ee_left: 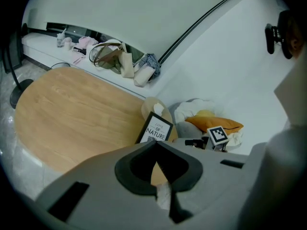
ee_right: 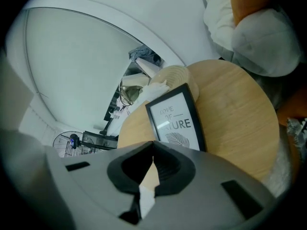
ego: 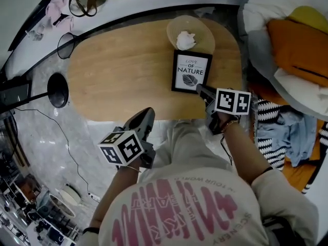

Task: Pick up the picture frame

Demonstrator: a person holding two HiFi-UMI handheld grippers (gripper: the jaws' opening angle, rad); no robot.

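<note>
A black picture frame (ego: 191, 72) with a white "LOVE OF NATURE" print stands on the oval wooden table (ego: 123, 65), leaning back against a wooden bowl (ego: 190, 32). My right gripper (ego: 199, 88) is shut and empty, its tip just short of the frame's lower right corner. In the right gripper view the frame (ee_right: 176, 121) fills the space just beyond the closed jaws (ee_right: 153, 143). My left gripper (ego: 146, 114) hovers at the table's near edge, left of the frame, shut and holding nothing. From the left gripper view (ee_left: 156, 145) the frame (ee_left: 155, 128) is farther off.
The bowl holds crumpled white paper (ego: 185, 39). A heap of orange, white and yellow cushions (ego: 292, 40) and striped cloth (ego: 271, 132) lies right of the table. A black stand base (ego: 57, 89) sits on the floor to the left. Bags (ee_left: 112, 59) rest on the far ledge.
</note>
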